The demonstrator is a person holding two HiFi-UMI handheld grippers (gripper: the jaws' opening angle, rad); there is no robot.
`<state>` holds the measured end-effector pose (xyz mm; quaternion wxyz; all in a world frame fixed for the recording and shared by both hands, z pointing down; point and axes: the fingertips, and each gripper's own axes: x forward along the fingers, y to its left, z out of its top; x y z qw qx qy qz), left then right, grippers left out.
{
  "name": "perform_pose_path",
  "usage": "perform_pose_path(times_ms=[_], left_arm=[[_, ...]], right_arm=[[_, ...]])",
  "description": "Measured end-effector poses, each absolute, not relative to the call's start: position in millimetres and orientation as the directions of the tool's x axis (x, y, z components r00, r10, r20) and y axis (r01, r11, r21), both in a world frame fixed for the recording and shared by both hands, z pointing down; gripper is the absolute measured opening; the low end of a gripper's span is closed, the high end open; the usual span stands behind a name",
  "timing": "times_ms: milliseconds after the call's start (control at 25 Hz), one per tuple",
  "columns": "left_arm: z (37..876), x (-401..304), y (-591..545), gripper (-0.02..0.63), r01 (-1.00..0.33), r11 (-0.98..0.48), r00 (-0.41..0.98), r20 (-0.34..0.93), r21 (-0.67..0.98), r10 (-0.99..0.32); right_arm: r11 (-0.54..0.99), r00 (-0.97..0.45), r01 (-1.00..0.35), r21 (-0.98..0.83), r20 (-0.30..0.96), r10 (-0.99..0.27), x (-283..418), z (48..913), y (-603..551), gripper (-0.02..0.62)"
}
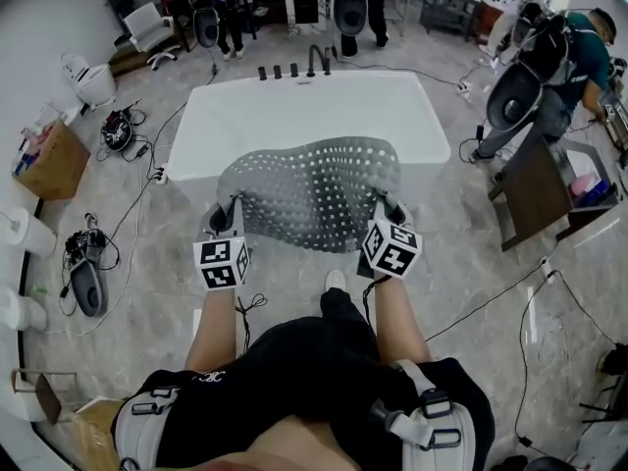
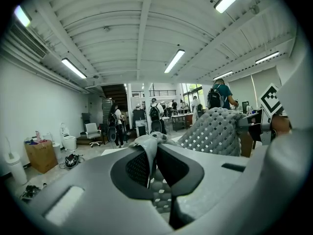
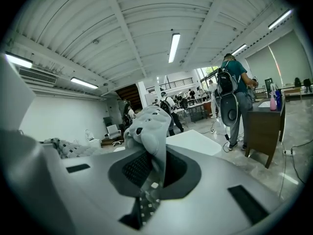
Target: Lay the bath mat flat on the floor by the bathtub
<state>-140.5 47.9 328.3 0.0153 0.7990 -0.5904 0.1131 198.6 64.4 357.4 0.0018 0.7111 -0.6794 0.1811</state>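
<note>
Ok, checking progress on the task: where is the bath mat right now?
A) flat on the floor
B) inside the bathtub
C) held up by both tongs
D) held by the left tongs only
C: the left tongs and right tongs each clamp an edge of the raised bath mat.

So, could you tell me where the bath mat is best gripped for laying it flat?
Pinch the bath mat at both near-edge corners, from the person's side. It is thin and floppy, so the wide hold of the left gripper and right gripper spreads it.
</note>
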Motion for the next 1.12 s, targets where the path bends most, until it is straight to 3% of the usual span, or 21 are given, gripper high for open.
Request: perform_pose_path(times_ms=[440, 1120], left_arm=[[323, -109, -57, 0.020, -0.954, -0.257, 0.221, 0.220, -0.154, -0.950], [356, -81, -173, 0.020, -0.954, -0.257, 0.188, 0.359, -0.154, -0.914]], right_arm=[[-0.022, -0.060, -0.962, -0.271, 0.290, -0.955, 227, 362, -53, 0.020], [-0.026, -0.110, -0.947, -0.321, 0.398, -0.911, 265, 409, -180, 0.020]])
